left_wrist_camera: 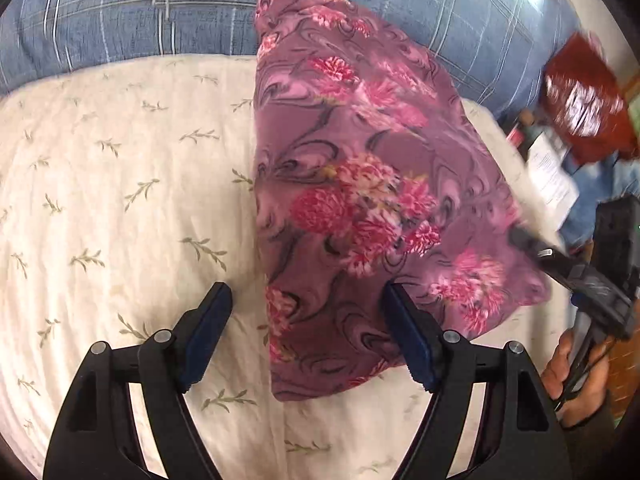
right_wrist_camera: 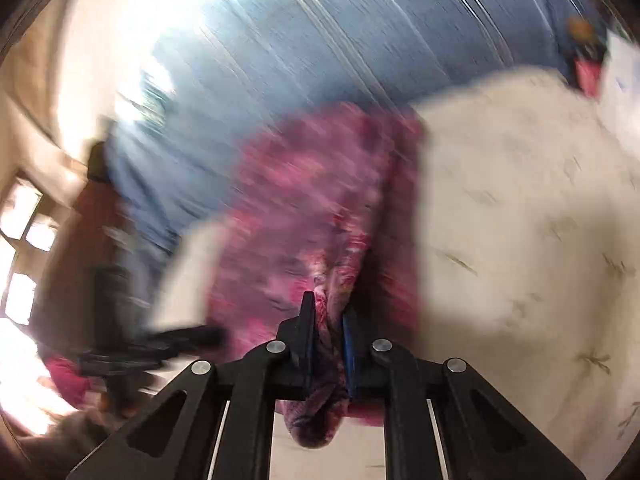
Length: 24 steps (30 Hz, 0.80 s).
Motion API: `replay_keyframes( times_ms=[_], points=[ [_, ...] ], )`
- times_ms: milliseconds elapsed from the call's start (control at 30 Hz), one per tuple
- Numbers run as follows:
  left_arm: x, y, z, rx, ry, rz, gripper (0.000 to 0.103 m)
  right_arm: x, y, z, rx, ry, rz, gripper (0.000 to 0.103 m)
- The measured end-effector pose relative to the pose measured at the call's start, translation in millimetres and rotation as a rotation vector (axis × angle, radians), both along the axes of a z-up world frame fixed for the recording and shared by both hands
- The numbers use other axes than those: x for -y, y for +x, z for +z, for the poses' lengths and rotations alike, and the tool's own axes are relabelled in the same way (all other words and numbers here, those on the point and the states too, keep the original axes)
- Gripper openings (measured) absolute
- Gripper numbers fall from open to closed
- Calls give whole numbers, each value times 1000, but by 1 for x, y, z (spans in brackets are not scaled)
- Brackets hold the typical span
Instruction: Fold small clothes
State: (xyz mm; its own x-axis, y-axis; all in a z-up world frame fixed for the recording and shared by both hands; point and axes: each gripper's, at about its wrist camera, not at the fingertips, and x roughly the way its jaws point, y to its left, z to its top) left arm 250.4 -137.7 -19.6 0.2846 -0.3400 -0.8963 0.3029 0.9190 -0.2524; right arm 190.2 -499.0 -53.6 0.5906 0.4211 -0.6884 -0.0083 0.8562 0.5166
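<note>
A purple cloth with pink flowers lies partly lifted on a cream quilt with green sprigs. My left gripper is open and empty; its right finger rests over the cloth's near left part, its left finger over bare quilt. My right gripper is shut on a bunched edge of the cloth, and the view is blurred by motion. In the left wrist view the right gripper holds the cloth's right edge, with a hand behind it.
A blue plaid cover lies beyond the quilt. At the right are a red packet and papers. The quilt shows in the right wrist view too.
</note>
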Motion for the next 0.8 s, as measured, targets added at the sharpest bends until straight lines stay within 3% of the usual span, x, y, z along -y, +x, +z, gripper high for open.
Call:
replay_keyframes(
  times_ms=[33,167,333,500,633,733,800],
  points=[
    [7,-3,3,11,40,-10,78,2,0,-12,-5,17,11,10],
    [14,-11,16,24,21,4,78,7,-12,-2,10,63,-40,19],
    [21,-12,41,160,79,37,78,2,-20,33,121,36,-65,20],
    [23,9,49,201,108,53,78,-19,9,57,176,11,-29,20],
    [7,23,43,196,124,66,78,-25,38,45,152,-5,-29,20],
    [6,37,33,177,136,65,78,-22,52,10,55,-53,-15,21],
    [6,45,29,164,131,53,78,-15,48,2,90,8,-28,20]
  ],
)
